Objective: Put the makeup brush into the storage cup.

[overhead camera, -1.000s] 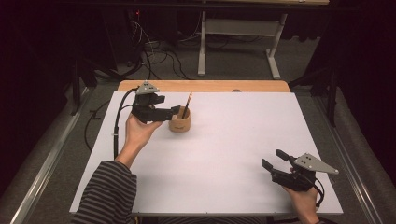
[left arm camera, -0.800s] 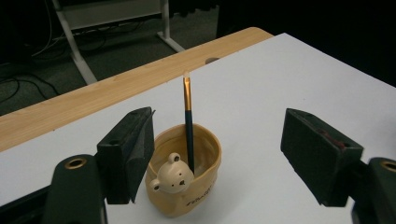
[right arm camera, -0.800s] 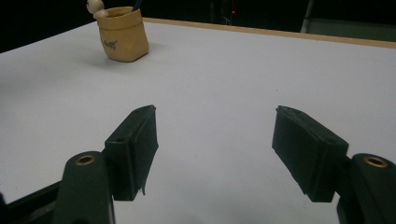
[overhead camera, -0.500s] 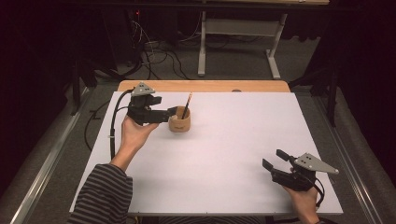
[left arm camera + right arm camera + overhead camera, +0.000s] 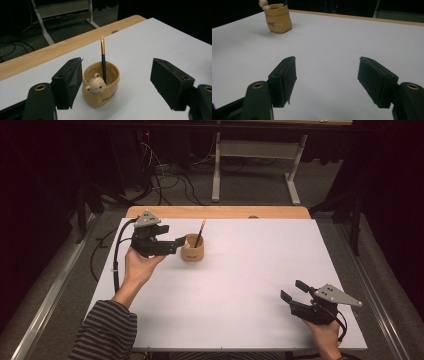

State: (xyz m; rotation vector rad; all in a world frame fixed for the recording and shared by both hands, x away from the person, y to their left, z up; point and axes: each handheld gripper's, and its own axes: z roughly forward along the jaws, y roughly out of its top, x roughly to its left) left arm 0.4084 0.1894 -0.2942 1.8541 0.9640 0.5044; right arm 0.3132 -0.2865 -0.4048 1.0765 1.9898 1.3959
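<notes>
- The table (image 5: pixel 240 285) has a plain white top with a strip of light wood (image 5: pixel 220 212) along its far edge; the room beyond is dark.
- On the grey floor behind the table stand the white legs of another desk (image 5: pixel 255 175), with a tangle of cables (image 5: pixel 165 177) to their left.
- A small tan pot (image 5: pixel 192 248) stands on the white top near the far left corner, upright, with 1 paintbrush (image 5: pixel 200 233) leaning in it.
- The left gripper (image 5: pixel 172 245) sits just beside the pot on its left, jaws wide apart and pointing at it; a hand with a striped sleeve (image 5: pixel 107 332) holds it.
- The right gripper (image 5: pixel 294 290) rests near the front right corner, well apart from the pot, jaws spread with nothing between them.
- The left gripper view adds detail that the high view lacks: the pot (image 5: pixel 101 86) carries a little bear head (image 5: pixel 95 83) on its rim and dark lettering on its side, and the brush (image 5: pixel 103 60) has a dark blue handle with an orange end on top. The pot stands between the 2 jaws; whether the left jaw touches it I cannot tell.
- The right gripper view shows the pot (image 5: pixel 278 18) far off at the upper left, and bare white top between its own 2 jaws.
</notes>
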